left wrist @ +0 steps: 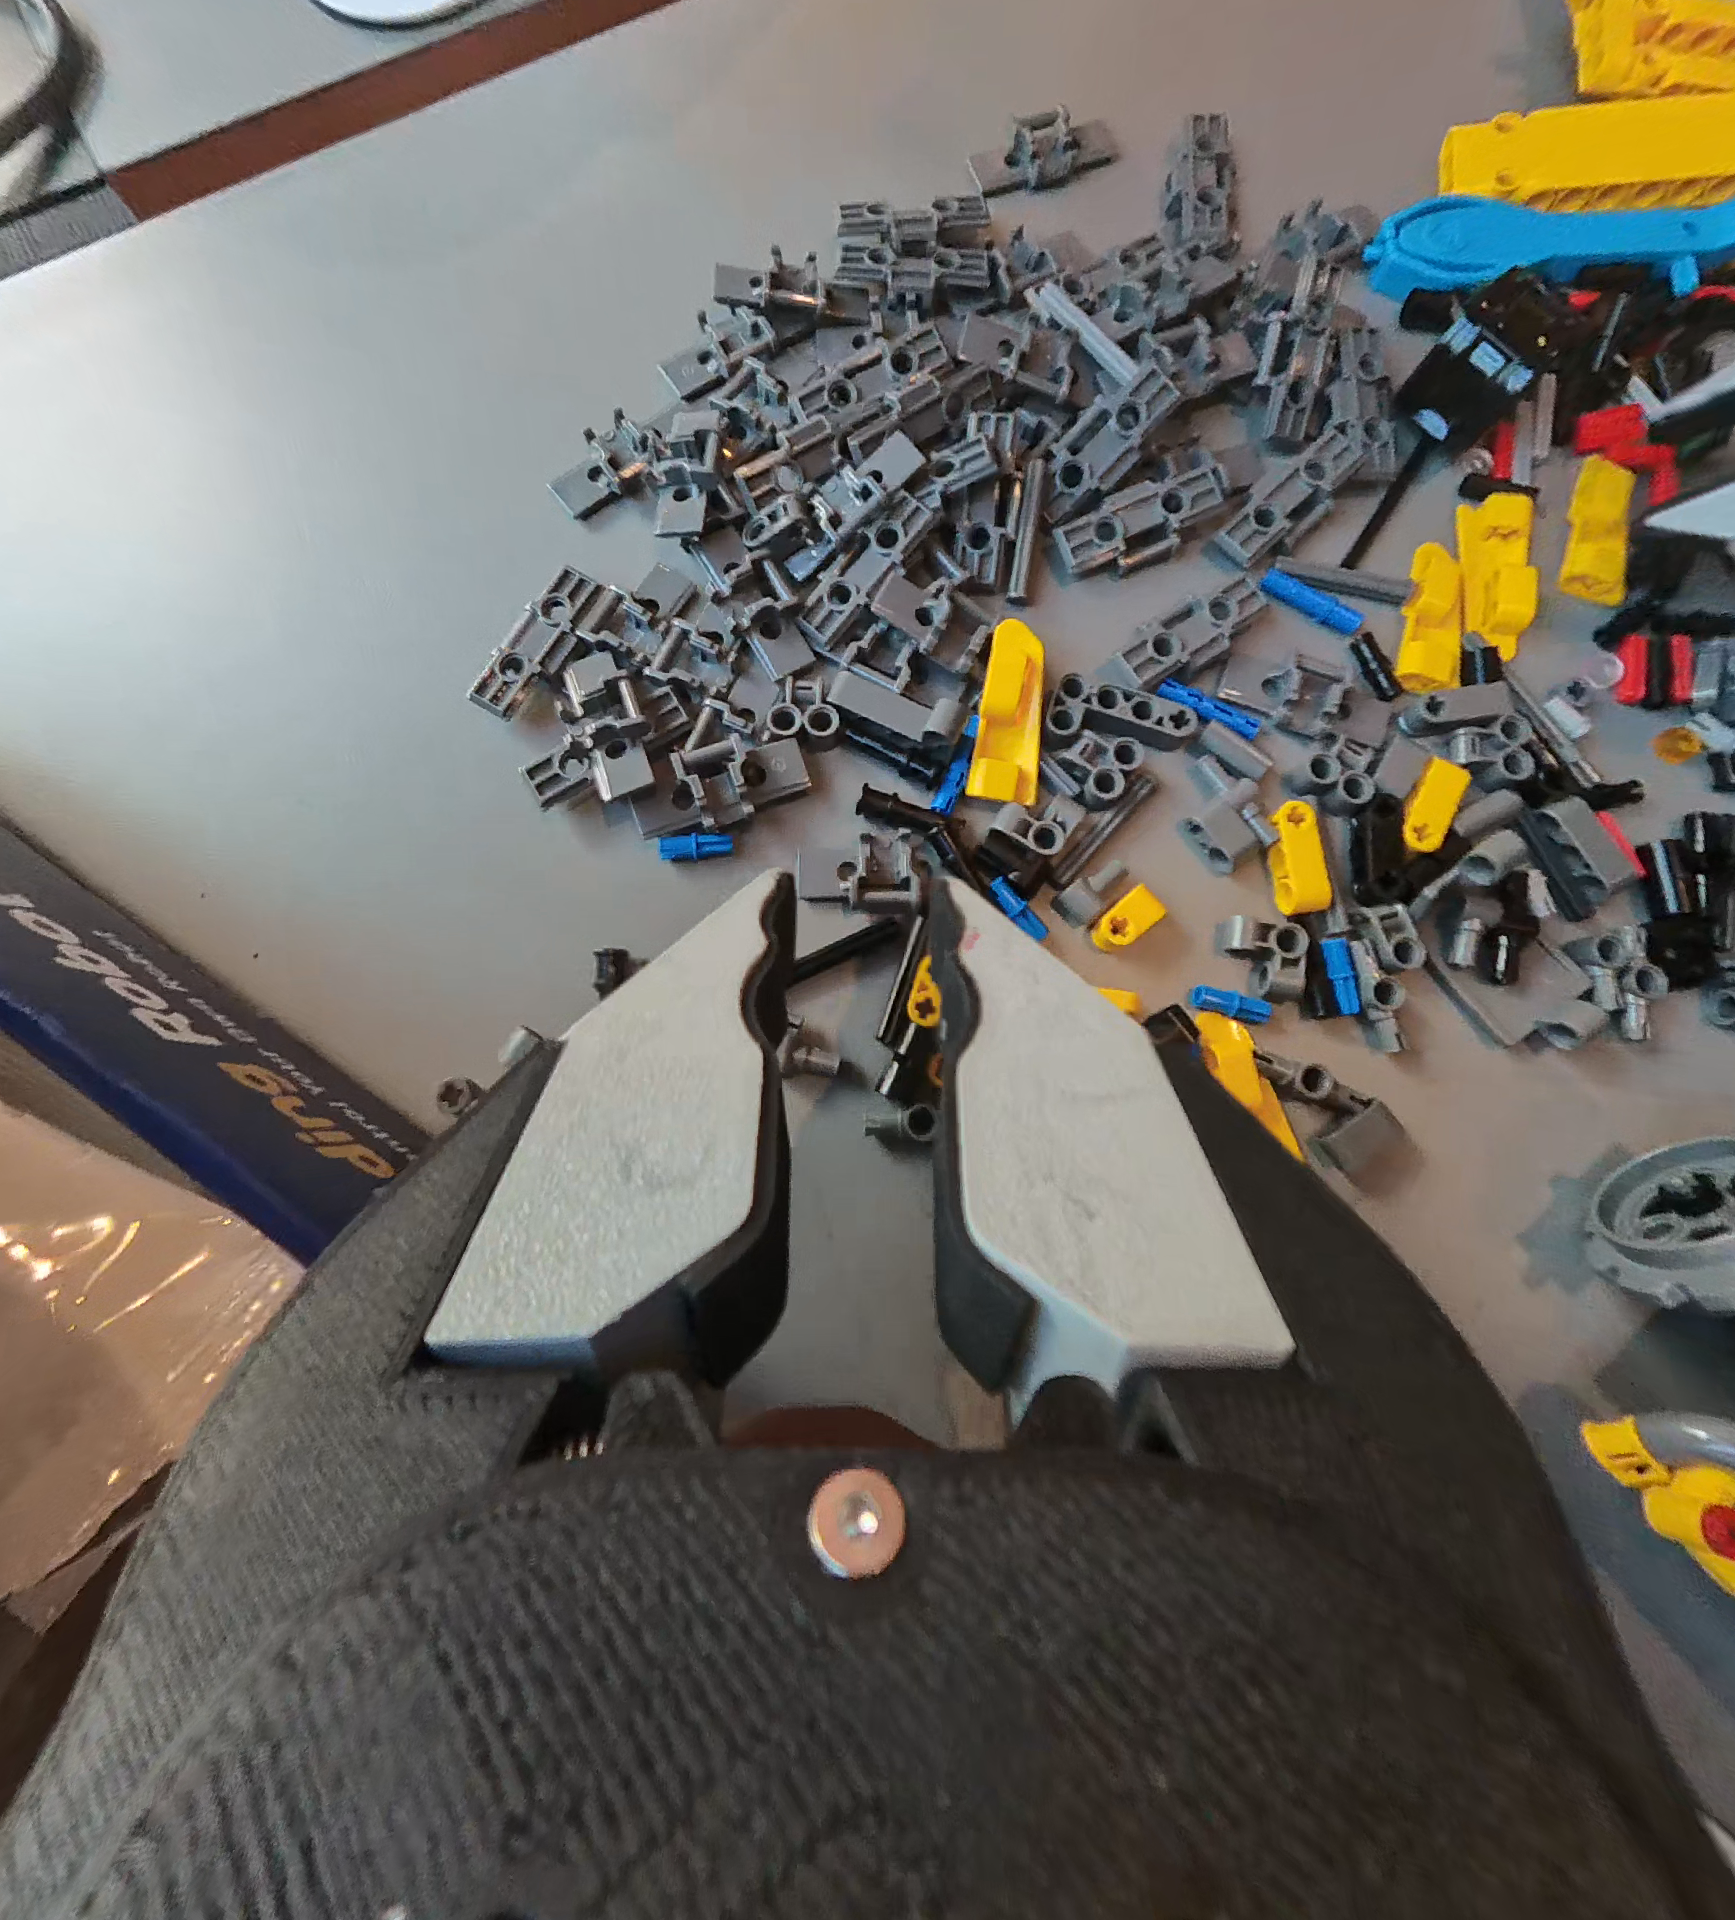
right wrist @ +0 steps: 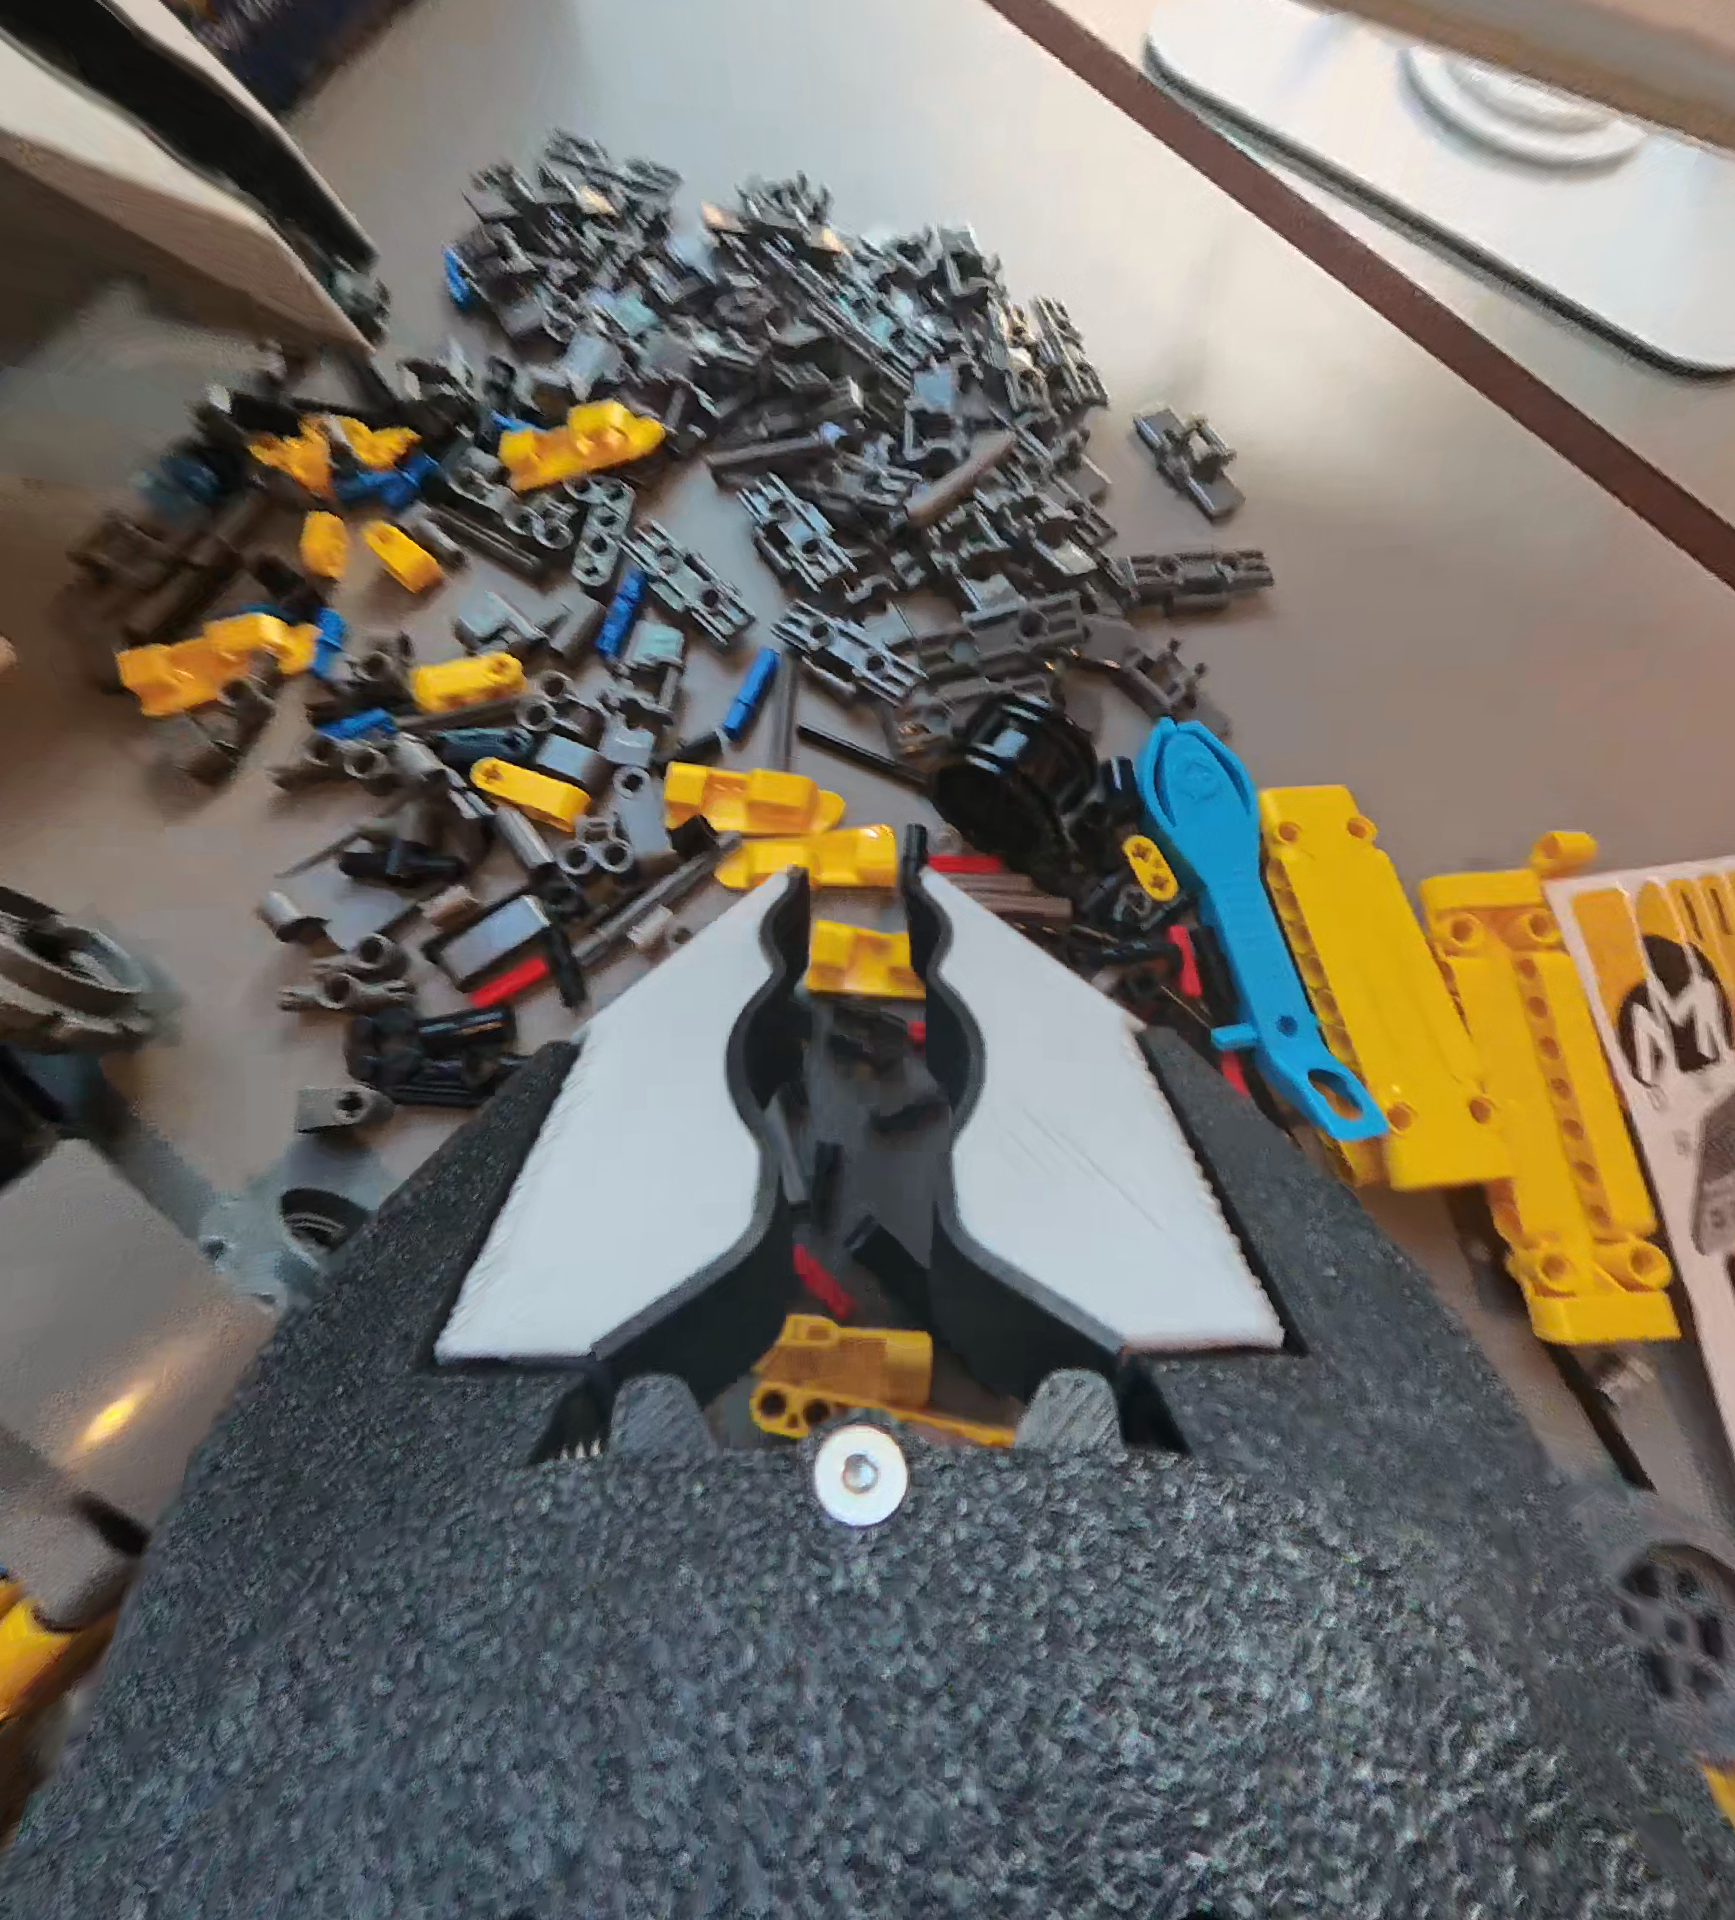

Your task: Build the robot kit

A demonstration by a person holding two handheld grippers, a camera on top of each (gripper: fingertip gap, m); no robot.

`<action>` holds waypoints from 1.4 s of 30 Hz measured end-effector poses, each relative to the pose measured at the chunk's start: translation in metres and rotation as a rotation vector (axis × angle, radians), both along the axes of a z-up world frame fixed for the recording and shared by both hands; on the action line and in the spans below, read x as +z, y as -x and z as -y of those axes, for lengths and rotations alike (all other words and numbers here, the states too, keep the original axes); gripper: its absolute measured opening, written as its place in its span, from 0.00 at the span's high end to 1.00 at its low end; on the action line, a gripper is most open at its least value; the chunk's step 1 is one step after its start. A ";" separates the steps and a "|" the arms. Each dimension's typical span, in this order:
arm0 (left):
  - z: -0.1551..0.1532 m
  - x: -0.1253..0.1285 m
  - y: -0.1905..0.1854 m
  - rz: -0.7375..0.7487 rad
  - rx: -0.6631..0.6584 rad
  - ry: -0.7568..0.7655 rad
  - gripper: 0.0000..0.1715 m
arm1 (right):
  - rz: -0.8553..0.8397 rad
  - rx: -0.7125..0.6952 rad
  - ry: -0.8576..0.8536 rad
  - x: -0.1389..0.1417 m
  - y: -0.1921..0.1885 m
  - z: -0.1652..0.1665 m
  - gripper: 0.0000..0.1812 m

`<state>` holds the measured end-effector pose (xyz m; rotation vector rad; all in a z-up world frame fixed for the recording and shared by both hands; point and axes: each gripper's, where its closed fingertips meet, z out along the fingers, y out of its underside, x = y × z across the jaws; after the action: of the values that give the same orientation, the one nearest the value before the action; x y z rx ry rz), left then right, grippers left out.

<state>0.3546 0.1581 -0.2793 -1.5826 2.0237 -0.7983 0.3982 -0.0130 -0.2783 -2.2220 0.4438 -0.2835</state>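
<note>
Black textured housing with a silver screw fills the lower frame of both wrist views. Left claw (left wrist: 861,914): fingers parted by a narrow gap, nothing gripped; tips sit over the near edge of a pile of small building pieces, above a thin black axle (left wrist: 842,945) and a small yellow connector (left wrist: 927,1000). Beyond, at centre frame, lies a yellow curved panel piece (left wrist: 1008,717), and a dense heap of dark grey track links (left wrist: 946,457) spreads toward upper centre. A blue separator tool (left wrist: 1569,234) lies at upper right against yellow beams. A grey gear ring (left wrist: 1704,1226) sits at right. A dark blue box (left wrist: 146,997) lies at left on the grey table (left wrist: 323,468).

Right claw (right wrist: 855,883): fingers parted, empty; a yellow piece (right wrist: 858,956) lies on the table between the tips. The blue separator tool (right wrist: 1247,925) lies right of centre, touching long yellow beams (right wrist: 1445,1039); a sticker sheet (right wrist: 1725,1195) sits at the right edge. A black wheel hub (right wrist: 1019,779) rests just beyond the tips. This view is motion-blurred.
</note>
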 end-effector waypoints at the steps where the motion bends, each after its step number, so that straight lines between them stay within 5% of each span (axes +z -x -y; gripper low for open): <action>1: 0.003 -0.003 0.002 -0.019 -0.024 0.002 0.86 | -0.020 0.032 -0.027 0.003 0.006 -0.006 0.90; 9: 0.031 -0.018 0.012 -0.073 -0.163 -0.062 0.89 | -0.039 0.259 -0.046 0.008 0.038 -0.032 0.90; 23: 0.051 0.010 0.013 0.005 -0.208 0.089 0.85 | -0.042 0.572 0.168 -0.015 0.062 -0.056 1.00; 42: 0.061 0.007 0.016 0.001 -0.243 0.047 0.85 | -0.032 0.430 0.140 -0.012 0.033 -0.061 0.93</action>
<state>0.3382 0.0967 -0.2719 -1.3754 2.2402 -0.9402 0.3648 0.0475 -0.2908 -2.3931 -0.0455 -0.0503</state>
